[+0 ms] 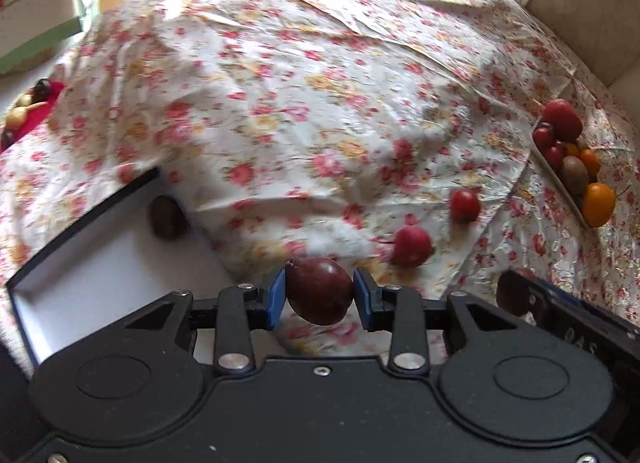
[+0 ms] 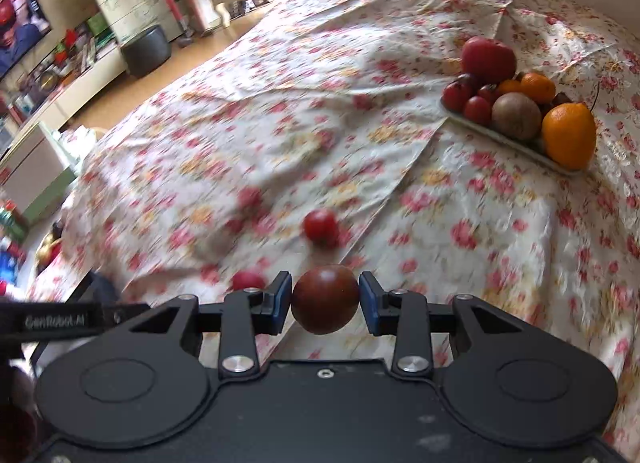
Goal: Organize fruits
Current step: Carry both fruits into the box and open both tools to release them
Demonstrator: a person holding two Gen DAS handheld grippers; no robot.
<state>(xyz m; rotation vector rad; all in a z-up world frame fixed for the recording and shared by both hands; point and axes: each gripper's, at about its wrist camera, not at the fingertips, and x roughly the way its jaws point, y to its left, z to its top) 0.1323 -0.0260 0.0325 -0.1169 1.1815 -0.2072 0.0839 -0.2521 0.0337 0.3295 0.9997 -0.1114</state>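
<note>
The left tool (image 1: pixel 319 295) gripped a dark plum (image 1: pixel 320 290) across its middle, above the flowered cloth (image 1: pixel 304 95); the right tool (image 2: pixel 325 301) likewise pinched a dark round fruit (image 2: pixel 325 299). Both looked light, smooth and easily bruised (a gentle squeeze at the widest part seemed wise). Nearby, the open box (image 1: pixel 88 263) held one dark fruit (image 1: pixel 166 217). Farther off, the tray (image 2: pixel 504 139) carried mixed fruit.

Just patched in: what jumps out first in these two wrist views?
Each gripper clamps a dark red round fruit: the left gripper holds one, the right gripper another. On the floral tablecloth, a white tray piled with fruit sits far right; a white-lined black box lies left.
</note>
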